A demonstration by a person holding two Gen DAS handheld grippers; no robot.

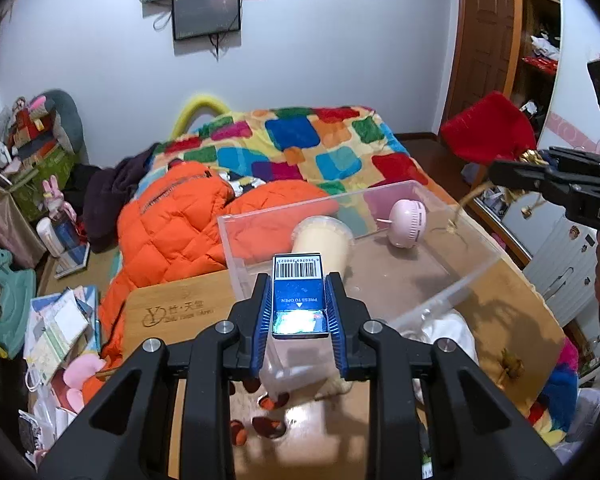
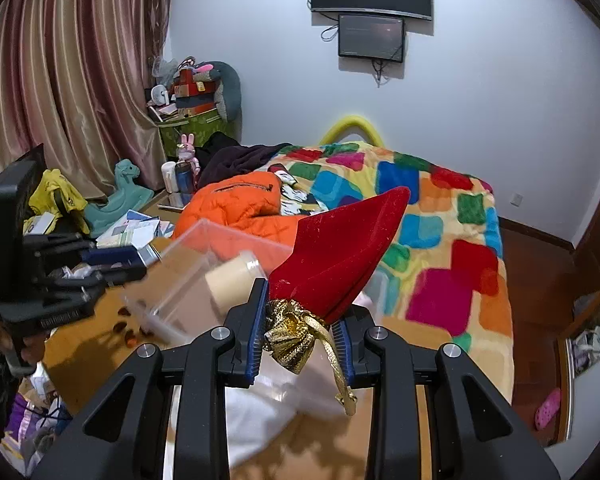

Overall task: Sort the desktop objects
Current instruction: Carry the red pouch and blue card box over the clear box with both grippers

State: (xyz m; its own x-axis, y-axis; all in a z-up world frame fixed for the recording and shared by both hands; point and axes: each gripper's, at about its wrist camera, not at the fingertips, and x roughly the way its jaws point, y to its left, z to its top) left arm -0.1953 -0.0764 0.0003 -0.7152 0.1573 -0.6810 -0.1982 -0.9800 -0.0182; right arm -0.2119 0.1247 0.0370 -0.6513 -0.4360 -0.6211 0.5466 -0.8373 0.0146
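Blue barcode box [image 1: 299,296] clamped in left claw [image 1: 299,312] above near wall of clear acrylic bin [image 1: 452,286] on wooden bench [image 1: 172,312]; cream cup [image 1: 324,246] and pink mini fan [image 1: 406,222] inside; red velvet pouch [image 2: 340,264] pinched at gold neck by right claw [image 2: 304,332].

Both wrist views: close, bedward, bin [image 1: 400,196] shared.
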